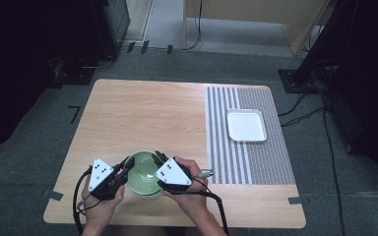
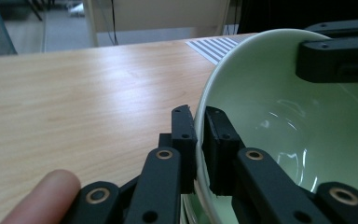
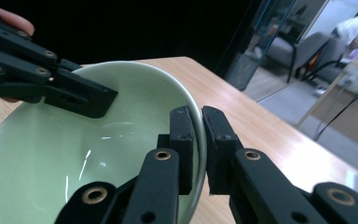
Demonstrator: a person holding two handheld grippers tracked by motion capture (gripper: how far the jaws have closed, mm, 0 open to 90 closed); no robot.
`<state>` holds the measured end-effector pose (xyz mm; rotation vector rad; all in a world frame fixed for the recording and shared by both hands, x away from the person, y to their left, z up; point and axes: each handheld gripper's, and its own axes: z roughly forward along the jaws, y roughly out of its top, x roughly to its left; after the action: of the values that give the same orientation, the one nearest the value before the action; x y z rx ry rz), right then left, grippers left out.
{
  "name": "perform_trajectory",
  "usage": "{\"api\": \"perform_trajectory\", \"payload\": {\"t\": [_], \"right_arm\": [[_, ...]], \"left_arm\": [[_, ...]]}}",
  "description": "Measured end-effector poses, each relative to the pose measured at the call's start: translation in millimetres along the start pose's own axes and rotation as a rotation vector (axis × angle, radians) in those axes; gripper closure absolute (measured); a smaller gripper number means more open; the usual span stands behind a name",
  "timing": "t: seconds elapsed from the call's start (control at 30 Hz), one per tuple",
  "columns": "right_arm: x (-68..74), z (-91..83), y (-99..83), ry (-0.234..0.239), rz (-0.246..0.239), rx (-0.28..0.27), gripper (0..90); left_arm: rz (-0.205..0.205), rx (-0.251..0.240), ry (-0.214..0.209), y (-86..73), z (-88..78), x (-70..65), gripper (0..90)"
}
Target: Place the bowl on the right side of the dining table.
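Note:
A pale green bowl (image 1: 144, 173) stands near the front edge of the wooden table (image 1: 138, 113), between the person's two hands. My left gripper (image 1: 127, 165) is shut on the bowl's left rim; in the left gripper view its jaws (image 2: 199, 128) pinch the thin rim, one pad outside and one inside the bowl (image 2: 284, 121). My right gripper (image 1: 157, 159) is shut on the opposite rim, its jaws (image 3: 200, 128) clamping the edge of the bowl (image 3: 74, 154). Each gripper view shows the other gripper's black jaw on the far rim. A second green rim seems to lie just beneath the bowl.
A white square plate (image 1: 246, 125) rests on a grey striped mat (image 1: 224, 152) that covers the right part of the table. The bare wood stretches away behind the bowl. Dark stands and cables (image 1: 305, 115) lie on the floor around the table.

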<state>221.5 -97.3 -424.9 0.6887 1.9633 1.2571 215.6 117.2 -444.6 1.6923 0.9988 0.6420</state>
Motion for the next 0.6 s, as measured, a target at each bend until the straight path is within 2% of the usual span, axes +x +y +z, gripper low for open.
{"api": "perform_trajectory", "payload": {"t": [0.1,0.27,0.4,0.53,0.6], "right_arm": [[-6.7,0.1,1.3,0.040,0.066,0.015,82.7],[-12.0,0.8,3.5,0.070,0.176,0.056,79.5],[-12.6,4.1,2.6,0.078,0.263,0.115,74.4],[-12.1,11.8,-0.5,0.081,0.358,0.195,78.4],[-11.8,16.4,-3.5,0.060,0.378,0.225,84.8]], "left_arm": [[0.024,-0.011,0.022,0.4,-1.3,-3.4,84.4],[0.044,-0.036,0.064,-0.4,-2.9,-10.9,84.0],[0.022,-0.060,0.081,1.0,-6.2,-9.0,84.0],[0.042,-0.070,0.102,-0.9,-7.5,-10.7,82.8],[0.051,-0.077,0.107,-0.7,-7.3,-11.9,82.2]]}}
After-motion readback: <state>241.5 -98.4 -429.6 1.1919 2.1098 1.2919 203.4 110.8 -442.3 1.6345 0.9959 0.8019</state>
